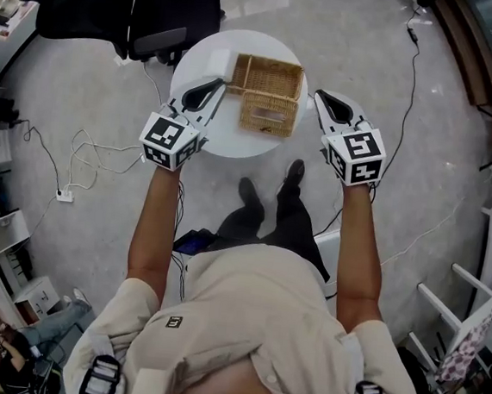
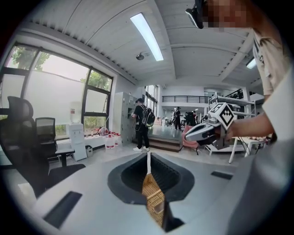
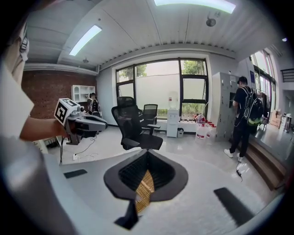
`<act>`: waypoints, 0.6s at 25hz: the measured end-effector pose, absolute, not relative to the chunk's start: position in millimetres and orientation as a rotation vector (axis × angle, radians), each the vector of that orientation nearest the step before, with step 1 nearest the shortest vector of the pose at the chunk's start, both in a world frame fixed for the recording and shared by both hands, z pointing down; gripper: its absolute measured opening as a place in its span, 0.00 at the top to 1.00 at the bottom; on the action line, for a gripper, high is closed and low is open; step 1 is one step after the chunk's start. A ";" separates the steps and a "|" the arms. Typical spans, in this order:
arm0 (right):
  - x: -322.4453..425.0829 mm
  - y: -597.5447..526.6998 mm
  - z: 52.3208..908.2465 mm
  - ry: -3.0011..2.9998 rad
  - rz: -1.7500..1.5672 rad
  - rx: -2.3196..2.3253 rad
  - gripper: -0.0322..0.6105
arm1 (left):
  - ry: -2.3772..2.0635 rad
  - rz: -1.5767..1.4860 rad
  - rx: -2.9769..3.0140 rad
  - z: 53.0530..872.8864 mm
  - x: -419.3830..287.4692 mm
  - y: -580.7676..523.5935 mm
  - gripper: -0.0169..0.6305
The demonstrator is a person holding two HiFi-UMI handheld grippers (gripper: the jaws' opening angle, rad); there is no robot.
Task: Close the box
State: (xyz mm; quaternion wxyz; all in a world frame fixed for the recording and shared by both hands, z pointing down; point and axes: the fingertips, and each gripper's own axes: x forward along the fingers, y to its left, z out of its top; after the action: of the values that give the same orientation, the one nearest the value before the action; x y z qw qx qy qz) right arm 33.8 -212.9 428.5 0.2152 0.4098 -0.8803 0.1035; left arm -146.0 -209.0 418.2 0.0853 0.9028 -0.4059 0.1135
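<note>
Beige short-sleeved shirt [image 1: 243, 321], black trousers [image 1: 271, 225], black shoes [image 1: 294, 172], dark buckled shoulder straps [image 1: 100, 379]

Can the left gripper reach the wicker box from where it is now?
Probably yes. The left gripper, jaws shut, is right beside the wicker box on the white table, with nothing between them.
</note>
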 end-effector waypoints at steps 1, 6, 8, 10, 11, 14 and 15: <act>35.6 -214.1 440.5 -2.436 0.311 1.129 0.96 | -1.203 0.350 2.676 430.8 -146.1 -209.7 0.95; 42.9 -219.6 502.6 -2.412 0.434 1.085 0.95 | -1.160 0.401 2.603 494.1 -143.4 -215.4 0.95; 44.3 -221.5 524.2 -2.404 0.474 1.062 0.94 | -1.152 0.414 2.580 514.9 -142.3 -218.4 0.95; 45.9 -222.6 545.6 -2.395 0.515 1.044 0.93 | -1.148 0.433 2.554 536.4 -141.4 -220.8 0.95; 46.6 -223.0 556.7 -2.391 0.536 1.035 0.92 | -1.147 0.443 2.539 547.5 -141.2 -221.6 0.95; 46.7 -223.8 590.1 -2.378 0.599 1.002 0.91 | -1.143 0.463 2.499 578.0 -141.3 -223.9 0.95; 46.2 -224.0 600.7 -2.373 0.620 0.991 0.90 | -1.140 0.468 2.487 587.4 -141.5 -224.6 0.95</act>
State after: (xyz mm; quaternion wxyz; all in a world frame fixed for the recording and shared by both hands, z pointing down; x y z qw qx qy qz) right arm 46.2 -224.0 600.7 0.2459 0.3631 -0.8696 0.2272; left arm -141.5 -224.6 587.4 0.1821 0.8810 -0.4039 0.1659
